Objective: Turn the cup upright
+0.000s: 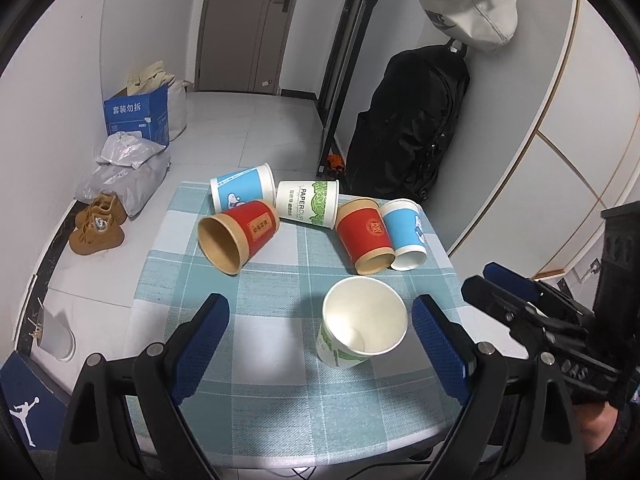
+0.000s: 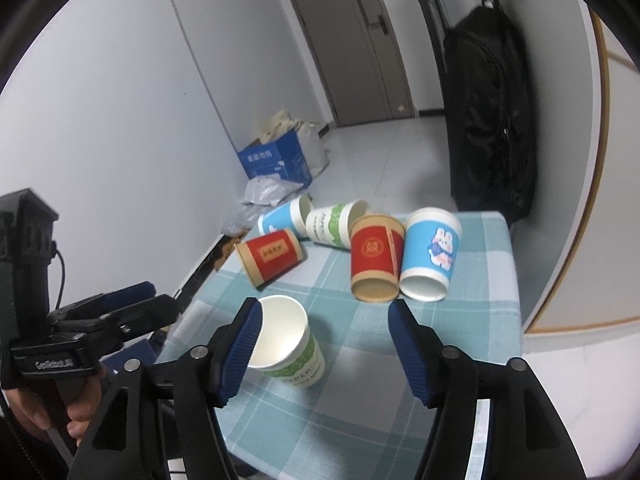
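A white and green paper cup (image 1: 362,326) stands upright on the checked tablecloth (image 1: 280,280), between the fingers of my open left gripper (image 1: 320,344), nearer its right finger and untouched. Several more cups lie on their sides farther back: a red one (image 1: 240,234), a blue one (image 1: 244,188), a green PAPERCUP one (image 1: 310,202), another red one (image 1: 366,236) and another blue one (image 1: 406,236). In the right wrist view my open right gripper (image 2: 324,344) is empty; its left finger overlaps the upright cup (image 2: 286,340). The second red cup (image 2: 376,260) and blue cup (image 2: 430,256) lie just beyond.
The small table (image 2: 496,280) ends close on all sides. On the floor to the left are brown shoes (image 1: 98,224), grey bags (image 1: 128,176) and a blue box (image 1: 138,114). A black backpack (image 1: 412,128) hangs at the back right.
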{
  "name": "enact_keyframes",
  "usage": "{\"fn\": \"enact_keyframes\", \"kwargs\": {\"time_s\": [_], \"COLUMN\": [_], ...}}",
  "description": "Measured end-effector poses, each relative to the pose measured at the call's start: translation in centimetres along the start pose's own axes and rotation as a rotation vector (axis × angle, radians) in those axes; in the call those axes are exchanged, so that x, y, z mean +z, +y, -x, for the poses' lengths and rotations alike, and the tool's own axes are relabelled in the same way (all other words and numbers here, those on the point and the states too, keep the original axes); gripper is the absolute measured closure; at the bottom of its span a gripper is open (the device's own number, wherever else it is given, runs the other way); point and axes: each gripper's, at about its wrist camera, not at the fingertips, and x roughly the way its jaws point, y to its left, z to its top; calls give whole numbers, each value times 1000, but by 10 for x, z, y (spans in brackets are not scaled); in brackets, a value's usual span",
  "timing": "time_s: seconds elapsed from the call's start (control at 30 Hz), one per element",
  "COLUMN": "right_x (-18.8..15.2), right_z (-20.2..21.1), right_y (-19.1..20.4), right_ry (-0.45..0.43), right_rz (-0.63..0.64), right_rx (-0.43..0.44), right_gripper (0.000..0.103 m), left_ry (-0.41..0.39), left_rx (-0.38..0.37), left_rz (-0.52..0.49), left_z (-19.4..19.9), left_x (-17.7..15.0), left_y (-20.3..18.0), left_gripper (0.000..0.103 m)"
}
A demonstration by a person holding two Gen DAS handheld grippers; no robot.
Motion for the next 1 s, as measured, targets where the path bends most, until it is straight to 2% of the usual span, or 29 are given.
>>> {"fn": "enact_keyframes", "kwargs": {"time_s": [0.1,0.5,1.0], "right_x": [-2,-7,-10], "right_z": [5,12,16], "right_y": [4,-7,-9], "right_ry": [-26,-51,-58], "right_rz": [31,32,33], "right_rx": [-5,-30,-30], "right_gripper": [28,20,20], "left_ry": [-10,-22,-45], "left_rx": [3,25,78], "left_rz": [-2,2,14], "left_z": [1,0,2], "left_x": [0,1,2], "left_y": [-5,-15,-15], "left_gripper": [13,13,13]}}
